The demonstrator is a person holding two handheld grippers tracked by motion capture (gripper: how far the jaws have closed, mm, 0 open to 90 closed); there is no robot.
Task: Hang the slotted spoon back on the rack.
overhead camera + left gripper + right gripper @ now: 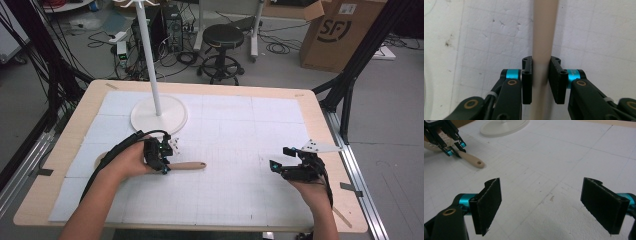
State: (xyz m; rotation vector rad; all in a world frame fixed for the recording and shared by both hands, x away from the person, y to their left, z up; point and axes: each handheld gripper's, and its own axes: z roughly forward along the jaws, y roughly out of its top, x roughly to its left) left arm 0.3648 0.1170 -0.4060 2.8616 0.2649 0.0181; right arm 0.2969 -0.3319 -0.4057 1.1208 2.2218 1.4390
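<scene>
A wooden utensil lies on the white mat [240, 130], its light handle [190, 165] pointing right. My left gripper [162, 165] reaches down over it and is shut on the handle. In the left gripper view both black pads press the sides of the handle [544, 37], with the gripper [541, 80] straddling it. The hand hides the utensil's head from above. My right gripper [280, 158] rests at the right of the mat, open, with nothing between its pads [487, 205]. The right gripper view, past that gripper [541, 205], shows the left gripper [455, 151] on the handle [474, 161] at the far left.
A white stand with a round base [159, 115] and a thin upright pole [147, 45] sits at the back left of the mat, just behind the left hand. Beyond the table's wooden rim [320, 115] are a black stool [222, 37] and a cardboard box [340, 32].
</scene>
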